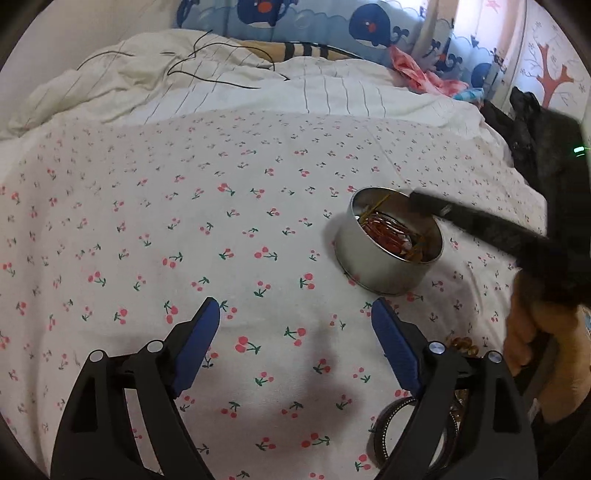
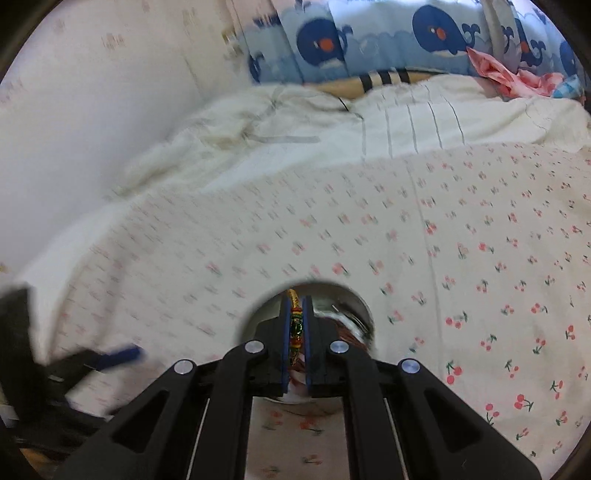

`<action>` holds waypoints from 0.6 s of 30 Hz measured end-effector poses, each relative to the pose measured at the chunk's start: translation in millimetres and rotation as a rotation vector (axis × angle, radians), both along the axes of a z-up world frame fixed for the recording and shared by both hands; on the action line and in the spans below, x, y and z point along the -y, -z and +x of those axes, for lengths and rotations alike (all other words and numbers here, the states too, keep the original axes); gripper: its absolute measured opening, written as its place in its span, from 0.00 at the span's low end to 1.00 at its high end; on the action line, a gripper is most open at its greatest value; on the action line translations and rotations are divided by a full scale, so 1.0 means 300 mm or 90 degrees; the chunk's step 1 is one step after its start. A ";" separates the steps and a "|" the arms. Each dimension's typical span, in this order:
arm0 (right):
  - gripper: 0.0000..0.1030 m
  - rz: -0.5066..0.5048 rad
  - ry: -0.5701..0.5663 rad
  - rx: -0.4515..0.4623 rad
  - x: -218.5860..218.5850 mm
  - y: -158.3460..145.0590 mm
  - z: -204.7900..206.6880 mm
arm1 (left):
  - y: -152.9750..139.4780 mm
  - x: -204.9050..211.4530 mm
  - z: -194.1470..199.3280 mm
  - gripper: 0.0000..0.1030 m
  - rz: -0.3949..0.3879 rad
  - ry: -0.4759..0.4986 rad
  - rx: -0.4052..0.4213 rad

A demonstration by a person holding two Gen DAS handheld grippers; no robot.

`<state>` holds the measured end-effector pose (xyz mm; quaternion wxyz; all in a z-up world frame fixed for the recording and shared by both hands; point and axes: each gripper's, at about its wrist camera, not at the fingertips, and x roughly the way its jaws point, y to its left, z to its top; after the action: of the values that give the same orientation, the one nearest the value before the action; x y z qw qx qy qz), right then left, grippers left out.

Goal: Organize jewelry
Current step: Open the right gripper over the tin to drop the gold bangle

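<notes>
Round silver metal tin [image 1: 388, 243]: contents tangled, indistinct. Right gripper [image 2: 296, 325] clamped a green-and-gold beaded bracelet [image 2: 296, 328], mostly hidden. Left gripper [image 1: 295, 314] gaped wide, empty.

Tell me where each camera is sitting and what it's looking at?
Left wrist: sits on the left gripper, looking down across the cherry sheet; its open blue fingers and a hand show.
Right wrist: sits on the right gripper, looking into the tin; its fingers pinch a beaded bracelet.
Both show the tin, sheet and whale curtain.
</notes>
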<state>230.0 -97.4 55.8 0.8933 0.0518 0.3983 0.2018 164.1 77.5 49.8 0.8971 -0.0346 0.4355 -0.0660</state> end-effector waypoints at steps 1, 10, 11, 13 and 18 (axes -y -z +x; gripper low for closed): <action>0.22 -0.014 0.002 -0.004 -0.002 0.015 -0.001 | -0.001 0.005 -0.004 0.80 -0.002 0.003 -0.001; 0.58 -0.032 0.024 0.089 0.084 -0.147 -0.129 | -0.016 0.048 -0.029 0.84 0.035 0.036 -0.001; 0.58 -0.040 0.021 0.092 0.104 -0.168 -0.162 | -0.016 0.050 -0.034 0.84 0.035 0.042 -0.003; 0.63 -0.055 0.005 0.089 0.146 -0.181 -0.235 | -0.017 0.058 -0.046 0.84 0.034 0.064 -0.016; 0.64 -0.135 -0.041 0.016 0.240 -0.059 -0.387 | 0.015 0.058 -0.173 0.85 0.019 0.094 -0.028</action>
<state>113.9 -169.4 73.4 0.8918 -0.0579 0.4076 0.1875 112.1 60.1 45.2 0.8804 0.0091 0.4575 -0.1245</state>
